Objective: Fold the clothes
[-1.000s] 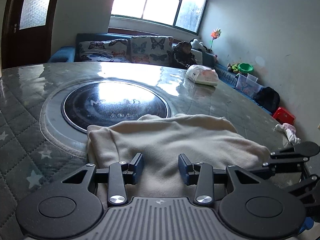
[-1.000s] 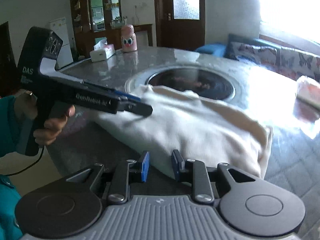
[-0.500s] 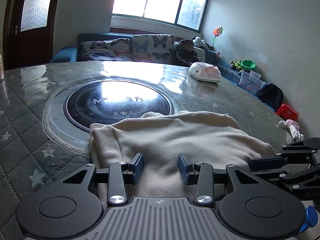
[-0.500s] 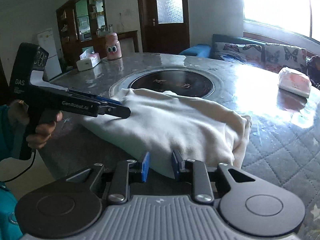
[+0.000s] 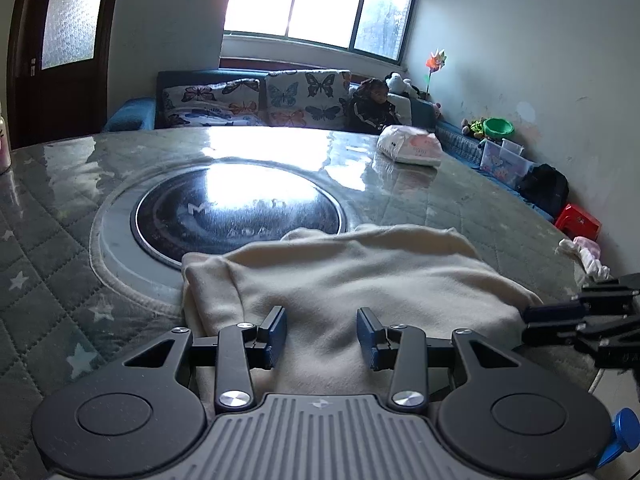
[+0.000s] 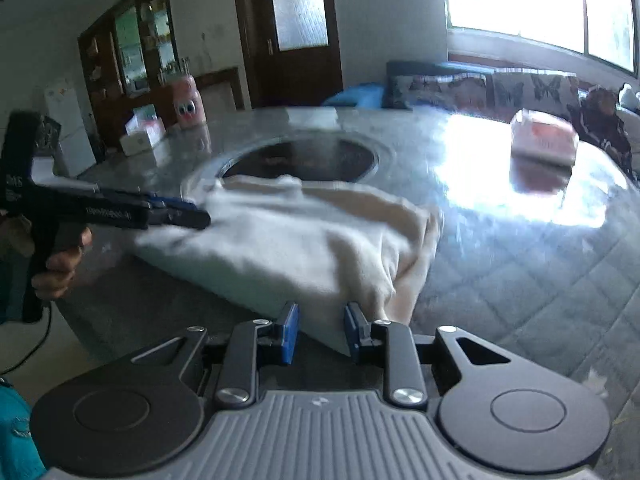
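Cream fleece garment (image 5: 360,280), part-folded, lies on quilted grey table (image 5: 48,248) beside round black glass hob (image 5: 236,208). Left gripper (image 5: 321,334) fingers apart over near hem. Right gripper (image 6: 318,334) fingers apart at garment's corner, nothing clamped. Advice: pinch both layers at hem, lift evenly.

Both wrist views sit low and close at the table's (image 5: 460,208) near edge, sharing the cream garment (image 5: 360,280).
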Available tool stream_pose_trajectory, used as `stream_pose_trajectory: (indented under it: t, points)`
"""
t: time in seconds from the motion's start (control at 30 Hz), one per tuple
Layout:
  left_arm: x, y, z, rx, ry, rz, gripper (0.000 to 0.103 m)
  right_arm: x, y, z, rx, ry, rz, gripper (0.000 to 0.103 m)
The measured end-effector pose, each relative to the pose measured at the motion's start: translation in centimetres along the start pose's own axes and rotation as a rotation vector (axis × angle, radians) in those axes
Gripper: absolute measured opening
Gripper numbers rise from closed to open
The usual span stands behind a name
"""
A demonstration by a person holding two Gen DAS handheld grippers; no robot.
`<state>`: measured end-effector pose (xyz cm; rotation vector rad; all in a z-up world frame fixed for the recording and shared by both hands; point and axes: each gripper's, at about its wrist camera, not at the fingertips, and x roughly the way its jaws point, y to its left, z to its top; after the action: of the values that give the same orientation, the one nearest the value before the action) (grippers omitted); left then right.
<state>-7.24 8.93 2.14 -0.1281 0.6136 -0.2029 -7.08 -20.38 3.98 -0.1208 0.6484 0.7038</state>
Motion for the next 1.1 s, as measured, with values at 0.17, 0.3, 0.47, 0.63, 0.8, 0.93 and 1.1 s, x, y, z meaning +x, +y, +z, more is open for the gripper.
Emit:
stream_pose_trajectory:
  t: [0.17, 0.3, 0.47, 0.63, 0.8, 0.93, 1.1]
  points:
    - [-0.6, -1.4, 0.5, 0.02, -0.025, -0.042, 0.042, 0.7, -0.6, 1.2, 0.029, -0.043, 0.007, 0.025]
    - [-0.4, -2.5, 0.4, 0.041, -0.019, -0.077, 0.042, 2.1, -1.6, 0.6, 0.064, -0.018, 0.004, 0.024]
    - [0.1, -3.3, -0.2, 0.055, 0.01, -0.104, 0.042, 1.8, -1.7, 1.2, 0.044, -0.019, -0.011, 0.024]
    - [0.6, -4.0, -0.9, 0.059, 0.029, -0.127, 0.042, 2.9, -2.0, 2.3, 0.02, -0.031, -0.024, 0.024]
    - [0.6, -4.2, -1.5, 0.064, 0.037, -0.134, 0.042, 4.6, -3.0, 2.0, 0.028, 0.012, -0.046, 0.023]
    - [0.6, -4.3, -1.5, 0.064, 0.037, -0.139, 0.042, 4.5, -2.5, 3.3, -0.012, -0.006, -0.045, 0.023]
    - [0.6, -4.1, -1.6, 0.06, 0.037, -0.14, 0.043, 7.2, -2.5, 5.4, -0.042, 0.001, -0.045, 0.023]
